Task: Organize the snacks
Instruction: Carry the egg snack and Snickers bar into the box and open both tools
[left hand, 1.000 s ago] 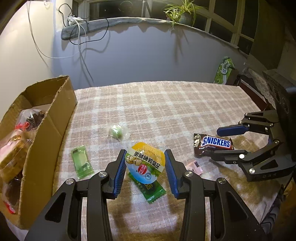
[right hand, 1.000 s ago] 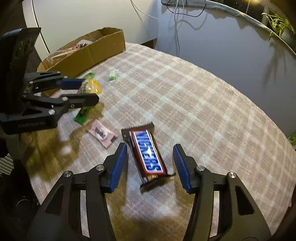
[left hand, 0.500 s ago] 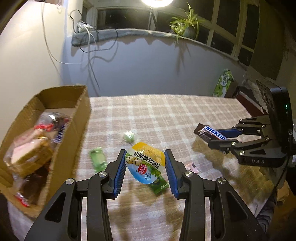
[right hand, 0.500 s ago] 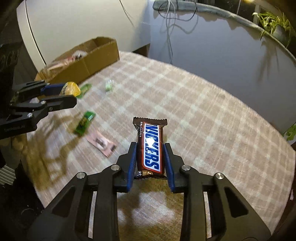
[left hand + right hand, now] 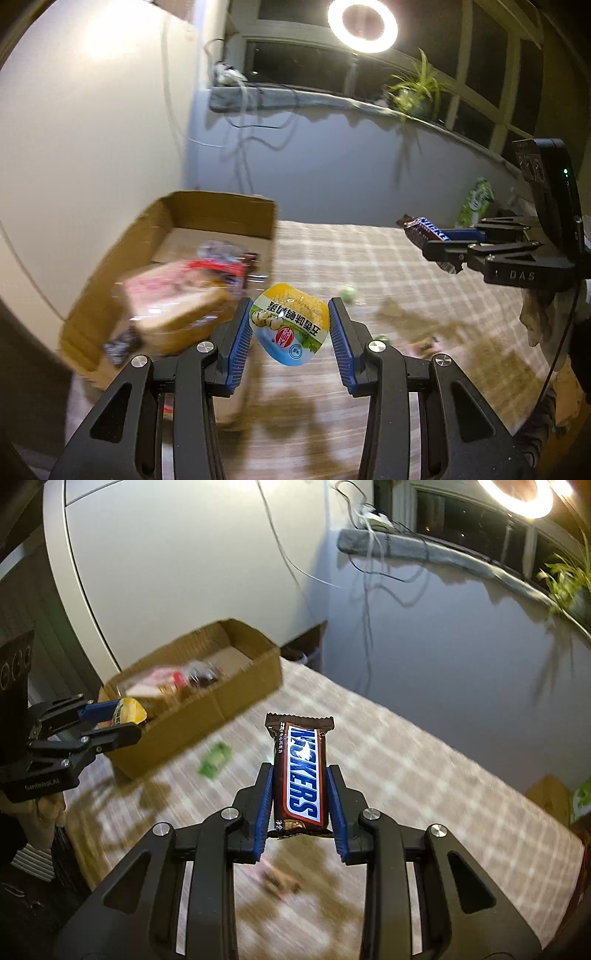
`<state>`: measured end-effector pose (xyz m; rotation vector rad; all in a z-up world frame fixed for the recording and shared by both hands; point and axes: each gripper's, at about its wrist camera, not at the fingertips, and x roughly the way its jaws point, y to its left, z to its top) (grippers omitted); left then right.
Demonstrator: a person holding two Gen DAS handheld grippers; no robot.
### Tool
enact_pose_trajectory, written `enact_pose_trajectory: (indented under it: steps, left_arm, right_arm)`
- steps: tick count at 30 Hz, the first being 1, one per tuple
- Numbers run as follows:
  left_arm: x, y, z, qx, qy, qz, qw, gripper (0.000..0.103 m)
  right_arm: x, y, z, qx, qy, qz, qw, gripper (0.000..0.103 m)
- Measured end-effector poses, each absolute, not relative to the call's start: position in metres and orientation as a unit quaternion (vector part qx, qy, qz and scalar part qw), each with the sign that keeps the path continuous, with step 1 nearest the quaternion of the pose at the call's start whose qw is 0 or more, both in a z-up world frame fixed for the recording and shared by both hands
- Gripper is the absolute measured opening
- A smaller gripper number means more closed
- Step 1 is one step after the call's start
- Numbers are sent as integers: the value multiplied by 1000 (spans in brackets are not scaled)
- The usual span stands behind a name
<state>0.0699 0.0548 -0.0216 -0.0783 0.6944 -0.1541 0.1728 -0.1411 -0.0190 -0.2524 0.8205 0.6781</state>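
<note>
My left gripper (image 5: 290, 325) is shut on a yellow and blue jelly cup (image 5: 290, 323) and holds it in the air beside the near corner of the cardboard box (image 5: 221, 208). It also shows in the right wrist view (image 5: 110, 723), at the box's near end (image 5: 207, 705). My right gripper (image 5: 299, 794) is shut on a Snickers bar (image 5: 301, 771), raised above the checked tablecloth (image 5: 424, 775). The bar also shows in the left wrist view (image 5: 424, 230). The box holds several wrapped snacks (image 5: 173, 302).
A green packet (image 5: 215, 762) lies on the cloth near the box. A pink wrapper (image 5: 277, 878) lies under my right gripper. A small green candy (image 5: 347, 294) lies mid-table. A green bag (image 5: 476, 201) stands at the far table edge. Wall and windowsill with cables stand behind.
Both grippers have risen and moved left toward the box with their snacks. The right gripper closed on the Snickers bar and lifted it off the cloth.
</note>
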Motion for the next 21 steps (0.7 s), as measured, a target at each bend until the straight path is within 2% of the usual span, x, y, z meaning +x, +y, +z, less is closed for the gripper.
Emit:
enact_pose_trajectory:
  steps: [11,21]
  left_arm:
    - [63,121,-21,-59,332,-17,941,39]
    - [68,148,-29,-69,334,-3,940,39]
  right_arm:
    - [206,-61,-11,-123,379,354,846,29]
    - [227,-7,-20,-128,386,368,836,29]
